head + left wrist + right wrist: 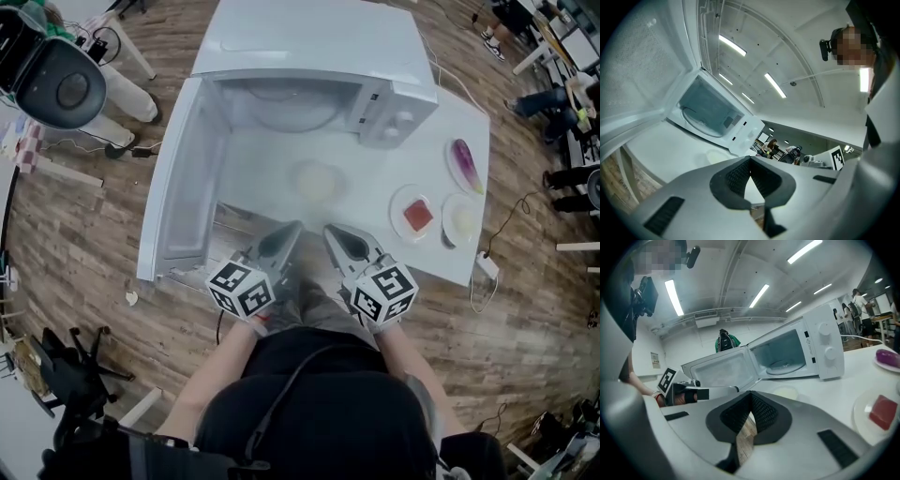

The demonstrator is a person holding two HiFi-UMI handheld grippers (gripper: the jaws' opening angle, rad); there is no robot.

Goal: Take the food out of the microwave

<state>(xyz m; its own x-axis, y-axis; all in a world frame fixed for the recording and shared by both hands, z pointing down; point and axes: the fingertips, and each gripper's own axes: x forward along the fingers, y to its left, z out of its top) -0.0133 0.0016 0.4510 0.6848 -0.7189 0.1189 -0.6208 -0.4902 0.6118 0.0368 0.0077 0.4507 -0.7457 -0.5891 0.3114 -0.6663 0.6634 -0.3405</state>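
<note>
The dish of food (316,180) stood on the table (450,122) just in front of the open microwave (309,56), already outside it. The left gripper (291,229) and right gripper (331,231) were closed and empty. In my judgement they should withdraw without bumping the dish.

The person holds both grippers side by side ahead of the torso. The left forearm (217,367) and right forearm (407,361) are bare and reach forward. The left gripper (292,228) has its jaws closed tip to tip with nothing between them. Just to its right, the right gripper (330,230) is likewise closed and empty. The two noses lean slightly toward each other, tips near but apart.
</note>
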